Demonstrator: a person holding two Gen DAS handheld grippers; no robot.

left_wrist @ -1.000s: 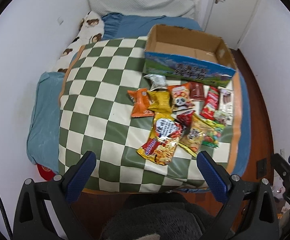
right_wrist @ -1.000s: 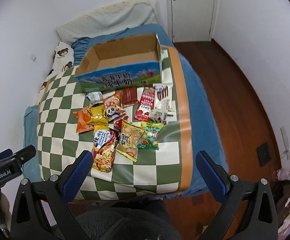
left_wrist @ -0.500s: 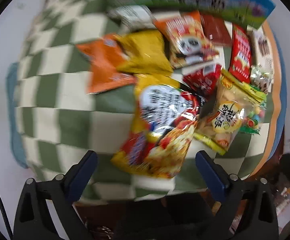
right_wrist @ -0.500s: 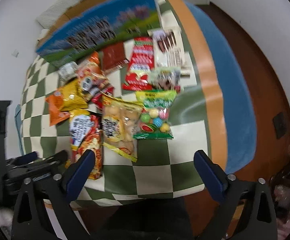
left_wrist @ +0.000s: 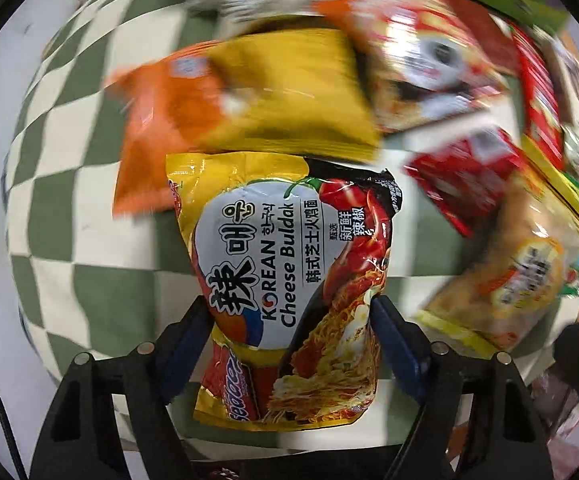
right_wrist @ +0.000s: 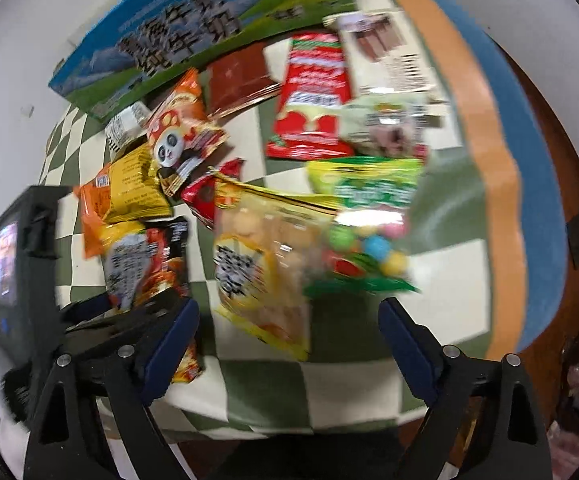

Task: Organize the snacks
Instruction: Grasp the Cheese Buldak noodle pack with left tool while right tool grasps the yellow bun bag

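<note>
A pile of snack packets lies on the green-and-white checked blanket. My left gripper is shut on the yellow Korean cheese noodle pack, its blue pads pressing both sides. The pack also shows in the right wrist view. My right gripper is open and empty, just in front of the yellow biscuit bag and the green candy bag. The blue-sided cardboard box stands behind the pile.
Orange and yellow packets, a panda packet, a small red packet and a red strawberry packet lie between the box and the grippers. The bed edge and wooden floor are at the right.
Both grippers have moved down close to the pile. My left gripper has closed on the noodle pack. The right gripper stays open.
</note>
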